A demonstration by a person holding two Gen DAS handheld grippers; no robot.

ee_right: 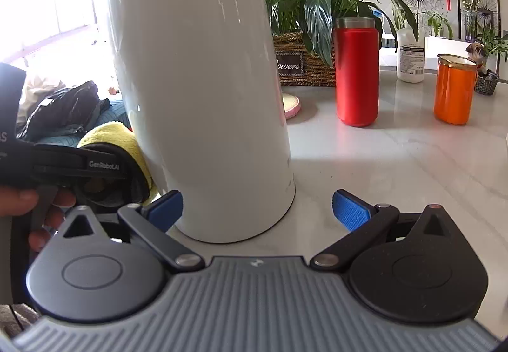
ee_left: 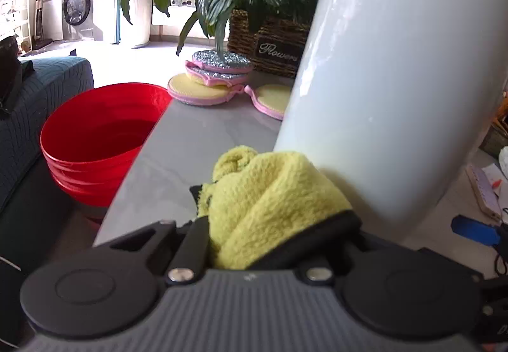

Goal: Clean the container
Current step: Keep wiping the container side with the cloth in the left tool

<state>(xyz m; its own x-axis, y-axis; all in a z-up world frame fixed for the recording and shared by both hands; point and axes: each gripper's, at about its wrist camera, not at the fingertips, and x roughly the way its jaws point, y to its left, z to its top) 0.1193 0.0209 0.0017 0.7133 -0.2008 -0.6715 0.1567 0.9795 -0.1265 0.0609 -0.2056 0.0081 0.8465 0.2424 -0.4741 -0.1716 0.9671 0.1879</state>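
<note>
Meanwhile your left gripper [ee_left: 270, 212] pinches the soft yellow cloth [ee_left: 270, 193] against the tall, glossy, likely slippery white container [ee_right: 197, 82], while your right gripper [ee_right: 257, 209] gapes wide at its base, the steadier hold.

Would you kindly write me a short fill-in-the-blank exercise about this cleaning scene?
1. The left tool is shut on a ____ cloth.
2. The cloth is pressed against the tall ____ container.
3. The right tool is ____, holding nothing.
4. Off the table's edge sits a ____ basin.

Missing words: yellow; white; open; red
</note>
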